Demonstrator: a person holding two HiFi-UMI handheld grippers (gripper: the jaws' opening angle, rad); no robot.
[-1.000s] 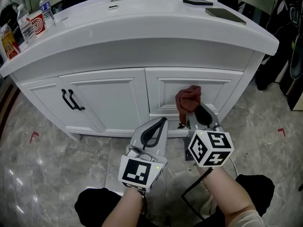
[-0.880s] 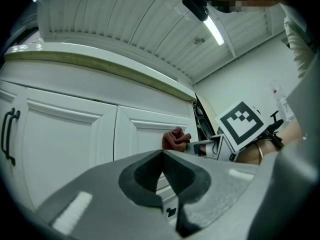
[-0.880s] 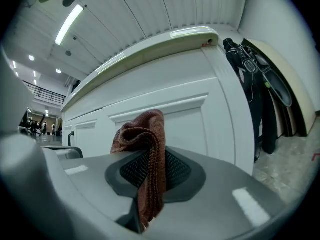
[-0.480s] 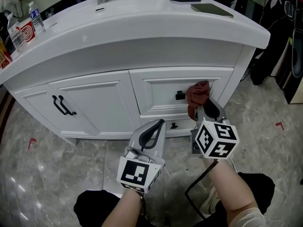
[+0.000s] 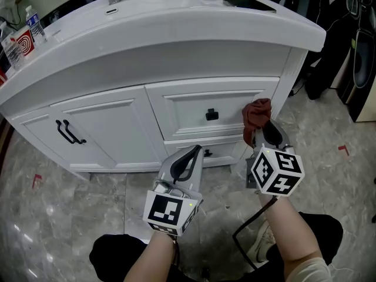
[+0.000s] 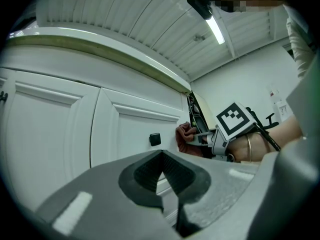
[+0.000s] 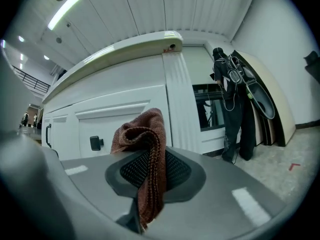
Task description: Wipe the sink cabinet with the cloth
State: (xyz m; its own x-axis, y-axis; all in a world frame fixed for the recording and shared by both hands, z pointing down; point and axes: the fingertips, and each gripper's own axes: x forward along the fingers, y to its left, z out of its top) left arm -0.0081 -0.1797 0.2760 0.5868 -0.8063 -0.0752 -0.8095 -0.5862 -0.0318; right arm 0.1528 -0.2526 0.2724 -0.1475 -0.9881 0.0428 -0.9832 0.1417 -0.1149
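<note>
Down at the bottom of the head view, two bare forearms (image 5: 287, 225) come up over a grey marbled floor (image 5: 53, 216), one tool in each hand. The left tool (image 5: 192, 155) is the nearer one. It's pressed together with nothing in it, and it's held back from the sink cabinet (image 5: 117, 128), aimed roughly at the lower drawer (image 5: 194, 153).

The right tool (image 5: 267, 133) sits a bit further forward and off to the right. It's clamped tight on a reddish-brown cloth (image 5: 257, 113). In its own view the cloth bunches up above the tips and a strip of it hangs down through the pinch. The bunched end is up against the right end of the upper drawer (image 5: 194, 107), right by the cabinet's corner post, and it looks like it's touching the white front. The drawer's black knob (image 5: 212, 114) is just left of it and uncovered.

Further left there's a door (image 5: 111, 131), and past it a pair of black handles (image 5: 66, 133). Up on the white counter (image 5: 176, 22) sit two flat dark gadgets (image 5: 249, 3) at the far right and some water bottles (image 5: 33, 23) at the far left.
</note>
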